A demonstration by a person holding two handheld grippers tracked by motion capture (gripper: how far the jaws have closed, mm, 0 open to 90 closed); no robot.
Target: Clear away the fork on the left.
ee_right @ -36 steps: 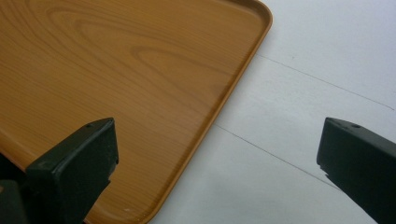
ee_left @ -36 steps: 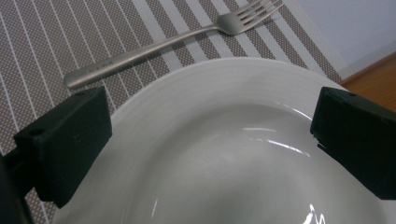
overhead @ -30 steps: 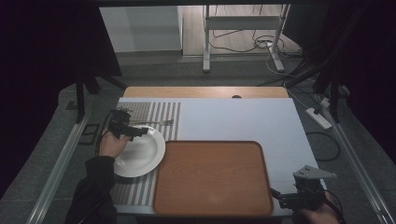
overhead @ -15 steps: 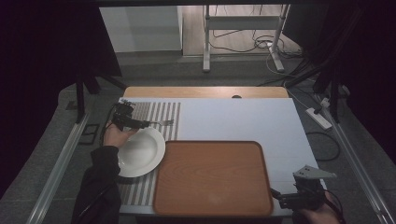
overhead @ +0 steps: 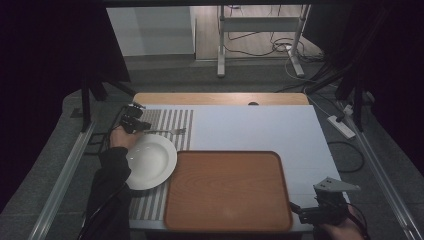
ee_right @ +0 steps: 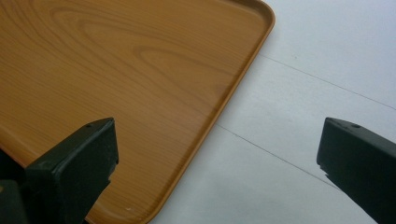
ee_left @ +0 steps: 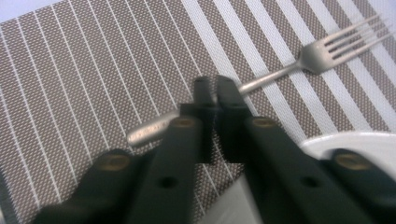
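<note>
Since the earlier frames, the left gripper (overhead: 144, 126) has slid off the white plate (overhead: 150, 161) toward the far edge of the striped placemat (overhead: 172, 120), and its jaws have just been closing on the handle of a metal fork (ee_left: 299, 65). In the left gripper view the two black jaws stand pressed together around the middle of the fork's handle, the handle's rounded end poking out to one side and the tines stretching away on the other. The fork lies flat on the placemat just beyond the plate's far rim, tines pointing away from the gripper. The plate sits on the placemat, its near right edge just beside the wooden tray (overhead: 227, 192). The right gripper (overhead: 300, 211) rests at the tray's near right corner, over the white table (overhead: 260, 125). In the right gripper view its jaws stand wide apart with nothing between them, one above the tray's corner, the other above the bare table.
</note>
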